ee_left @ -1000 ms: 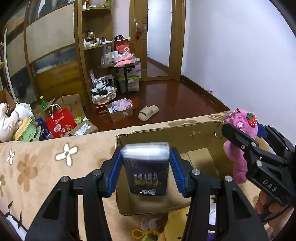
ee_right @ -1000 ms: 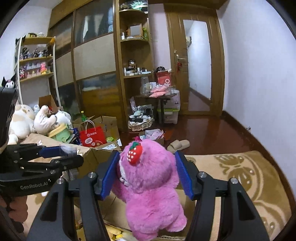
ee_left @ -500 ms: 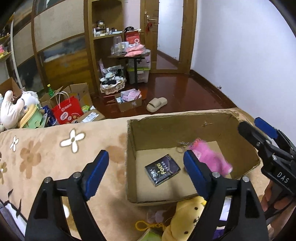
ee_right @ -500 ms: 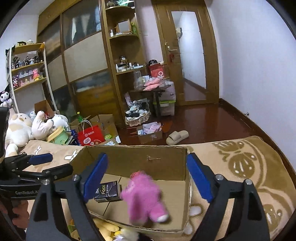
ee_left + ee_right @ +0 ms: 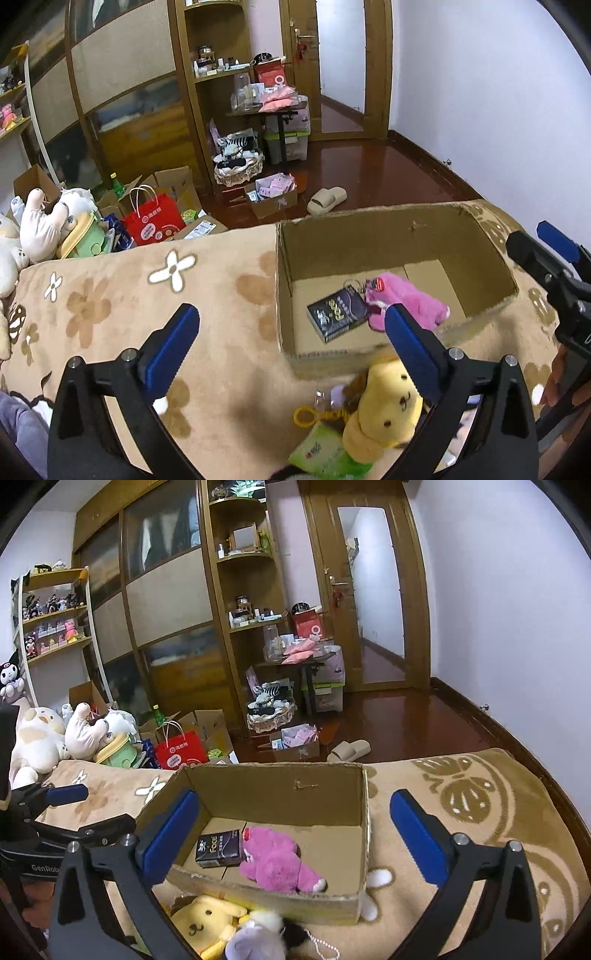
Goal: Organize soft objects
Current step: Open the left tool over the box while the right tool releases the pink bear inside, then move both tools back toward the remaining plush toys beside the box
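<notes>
An open cardboard box (image 5: 399,236) (image 5: 280,794) stands on the tan flowered blanket (image 5: 110,295). Inside it lie a dark tissue pack (image 5: 338,312) (image 5: 219,847) and a pink plush (image 5: 406,299) (image 5: 277,860), side by side. My left gripper (image 5: 290,317) hovers over the box's near left corner, its jaws opening, nothing between them. My right gripper (image 5: 295,801) hangs above the box, jaws also opening and empty. In front of the box lie a yellow plush (image 5: 384,410) (image 5: 207,919), a purple-and-white plush (image 5: 258,941) and a green packet (image 5: 325,454).
Beyond the bed's far edge is a wooden floor with a red bag (image 5: 181,749), cardboard boxes (image 5: 295,744) and a slipper (image 5: 327,199). Large plush toys (image 5: 40,738) pile at the left. A hand (image 5: 554,384) holds the right gripper's handle.
Both grippers have gone from shut to wide open. The tissue pack and the pink plush dropped from the jaws into the box, and both grippers drew back a little.
</notes>
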`<state>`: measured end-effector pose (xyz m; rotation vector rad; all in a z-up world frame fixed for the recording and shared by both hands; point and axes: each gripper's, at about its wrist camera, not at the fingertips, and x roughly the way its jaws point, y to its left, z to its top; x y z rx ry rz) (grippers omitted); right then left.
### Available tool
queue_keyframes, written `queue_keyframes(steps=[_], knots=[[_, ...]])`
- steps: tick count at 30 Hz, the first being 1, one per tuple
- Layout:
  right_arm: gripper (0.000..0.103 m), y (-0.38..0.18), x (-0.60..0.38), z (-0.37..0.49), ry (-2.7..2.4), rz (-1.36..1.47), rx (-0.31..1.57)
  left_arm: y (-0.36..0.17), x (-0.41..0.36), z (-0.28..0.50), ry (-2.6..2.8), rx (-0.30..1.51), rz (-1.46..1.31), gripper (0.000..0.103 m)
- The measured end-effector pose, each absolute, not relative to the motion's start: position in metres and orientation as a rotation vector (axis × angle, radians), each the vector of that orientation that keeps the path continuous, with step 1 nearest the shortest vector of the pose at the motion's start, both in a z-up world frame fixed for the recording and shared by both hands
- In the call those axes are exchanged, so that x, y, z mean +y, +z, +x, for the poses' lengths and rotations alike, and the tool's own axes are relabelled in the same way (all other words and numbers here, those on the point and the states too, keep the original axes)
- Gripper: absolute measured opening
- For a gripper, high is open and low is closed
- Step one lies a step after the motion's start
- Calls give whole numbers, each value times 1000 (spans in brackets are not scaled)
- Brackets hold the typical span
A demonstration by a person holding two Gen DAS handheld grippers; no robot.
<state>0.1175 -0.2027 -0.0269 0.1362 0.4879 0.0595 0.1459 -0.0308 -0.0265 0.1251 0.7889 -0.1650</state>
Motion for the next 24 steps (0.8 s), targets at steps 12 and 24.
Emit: queue_keyframes(steps=[12, 24], knots=[[103, -16, -196, 79, 74, 108, 517, -23, -17, 109, -178, 840, 80, 100], [103, -24, -193, 44, 58, 108, 568, -18, -13, 79, -171, 842, 94, 100]])
